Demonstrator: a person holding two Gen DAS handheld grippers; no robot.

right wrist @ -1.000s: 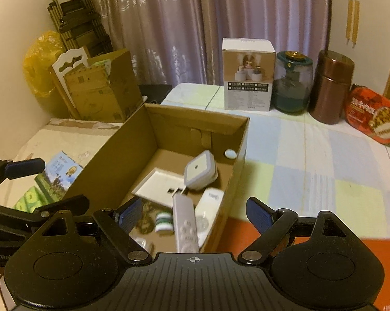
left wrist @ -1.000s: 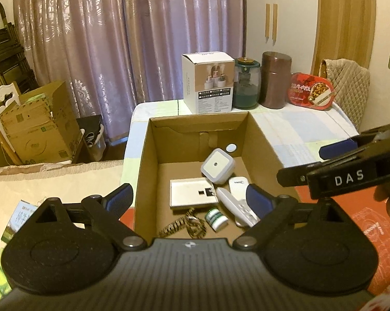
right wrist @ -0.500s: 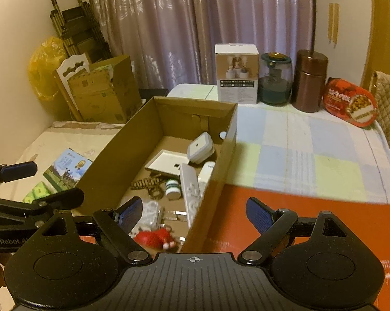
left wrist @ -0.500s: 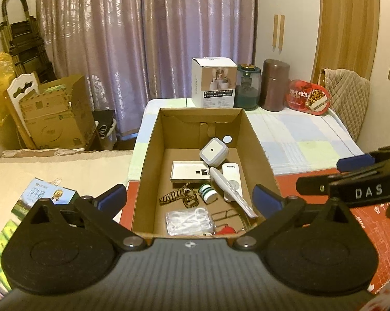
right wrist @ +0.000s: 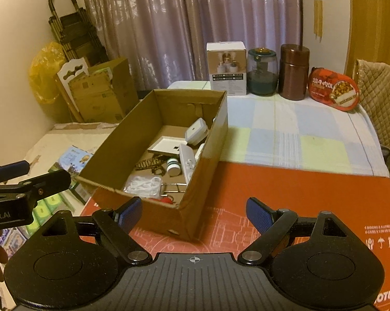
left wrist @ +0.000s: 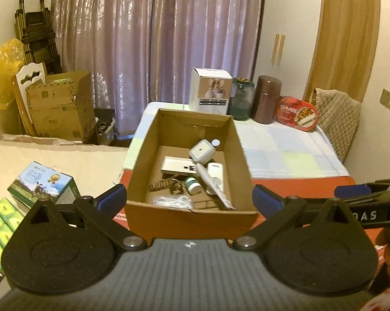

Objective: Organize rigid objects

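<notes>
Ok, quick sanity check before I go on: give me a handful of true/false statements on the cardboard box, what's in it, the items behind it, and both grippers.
1. The cardboard box is open at the top, with a white remote lying inside. True.
2. The left gripper is clamped on the remote. False: its fingers are spread wide and hold nothing.
3. The brown canister stands between the green glass jar and the red food pack. True.
4. The box sits partly on a red printed sheet. True.
5. The right gripper is reaching inside the box. False: it is open, outside the box at its near corner.
6. The white product carton lies inside the box. False: it stands behind it on the checked cloth.
</notes>
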